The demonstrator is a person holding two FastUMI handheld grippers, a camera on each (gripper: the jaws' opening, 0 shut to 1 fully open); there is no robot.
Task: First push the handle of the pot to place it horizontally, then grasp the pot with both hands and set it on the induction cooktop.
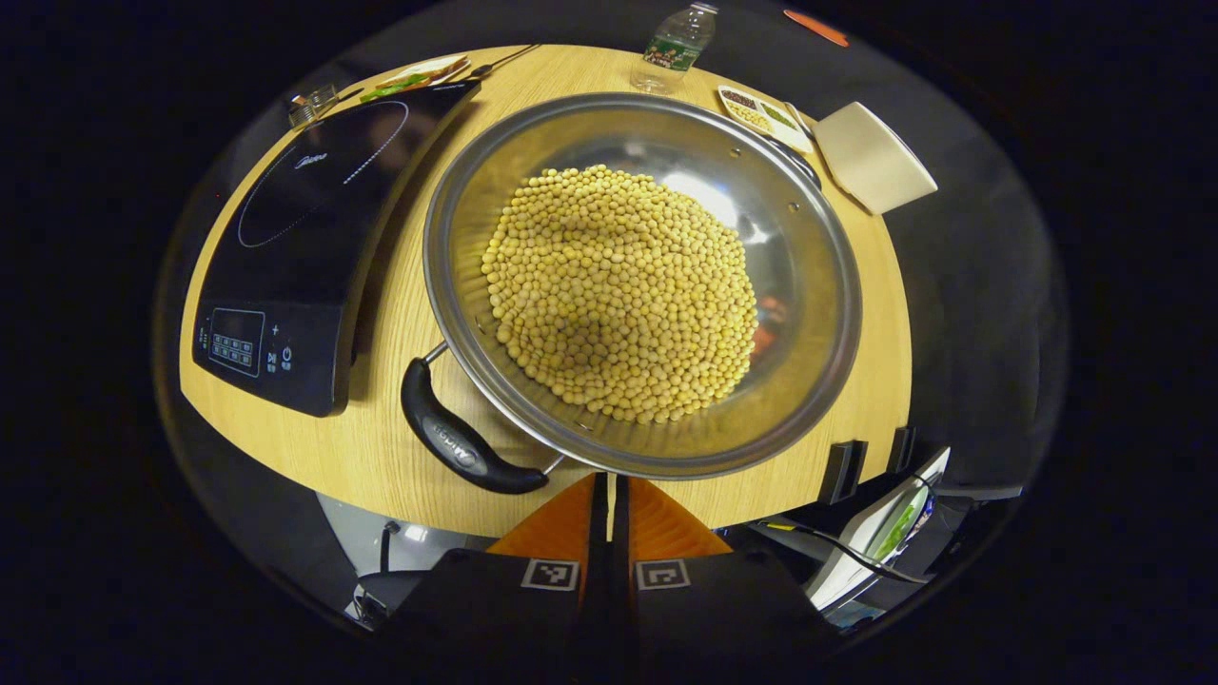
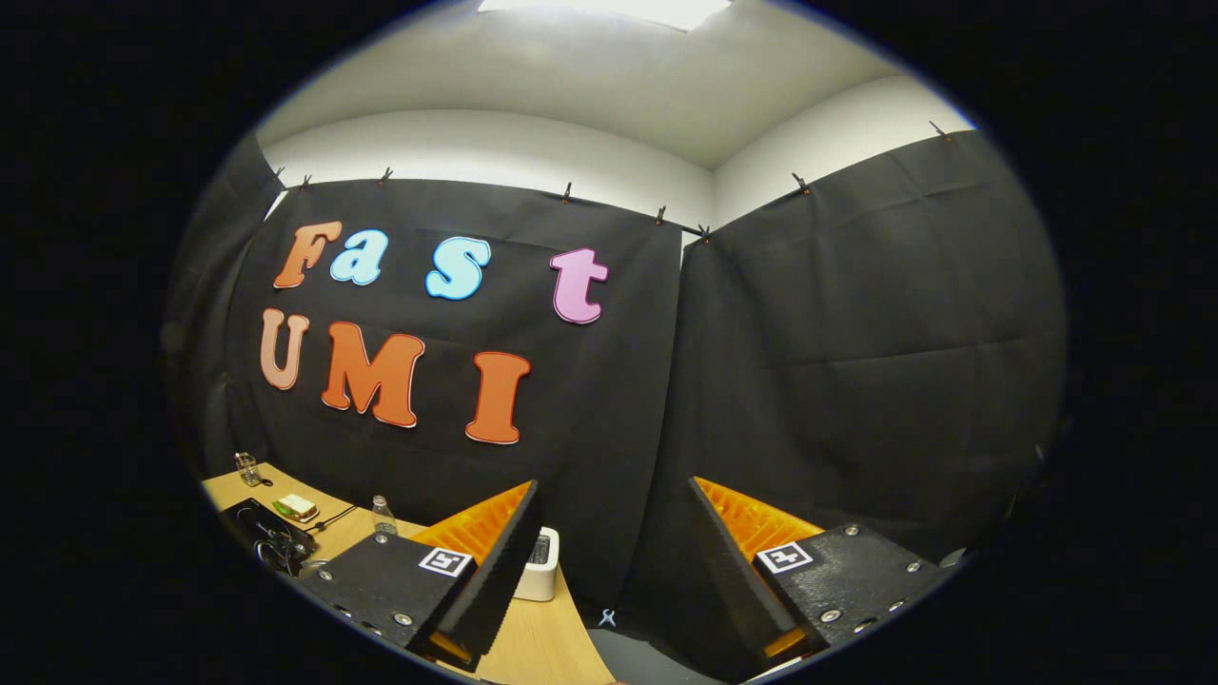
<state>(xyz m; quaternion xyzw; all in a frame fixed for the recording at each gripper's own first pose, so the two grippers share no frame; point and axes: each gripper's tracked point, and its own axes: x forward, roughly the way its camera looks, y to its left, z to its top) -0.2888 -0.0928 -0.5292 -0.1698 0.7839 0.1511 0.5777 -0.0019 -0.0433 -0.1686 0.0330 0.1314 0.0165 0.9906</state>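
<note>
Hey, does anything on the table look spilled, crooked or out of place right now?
Nothing spilled: the soybeans sit heaped inside the pot. The pot's black handle lies askew toward the table's near edge, and the pot sits beside the induction cooktop, not on it.

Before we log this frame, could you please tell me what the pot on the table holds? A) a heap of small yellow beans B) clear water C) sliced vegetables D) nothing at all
A: in the left gripper view the steel pot holds a mound of small round yellow beans, beside the induction cooktop.
</note>
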